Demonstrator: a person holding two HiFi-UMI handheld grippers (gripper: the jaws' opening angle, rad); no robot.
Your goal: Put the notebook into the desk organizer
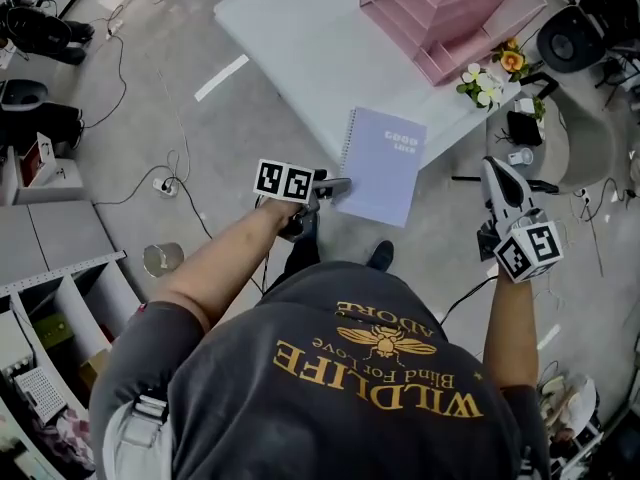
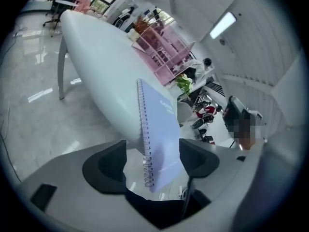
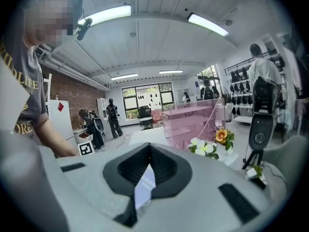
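Note:
A lavender spiral notebook [image 1: 381, 164] lies on the near corner of the white table [image 1: 300, 38], its near end jutting past the edge. My left gripper [image 1: 340, 186] is at the notebook's near left corner. In the left gripper view the notebook [image 2: 161, 129] stands edge-on between the wide jaws of the left gripper [image 2: 149, 154], whose pads do not press on it. The pink desk organizer [image 1: 450, 13] sits at the table's far end. My right gripper [image 1: 493, 168] hangs off to the right of the table, its tips together and holding nothing. A sliver of notebook [image 3: 144, 190] shows behind them.
A small pot of flowers [image 1: 490, 78] stands on the table's right corner beside the organizer [image 3: 193, 122]. A black chair [image 1: 580, 33] and a round side table [image 1: 560, 143] are at the right. Cables [image 1: 170, 168] run over the floor at the left, by grey shelving [image 1: 60, 268].

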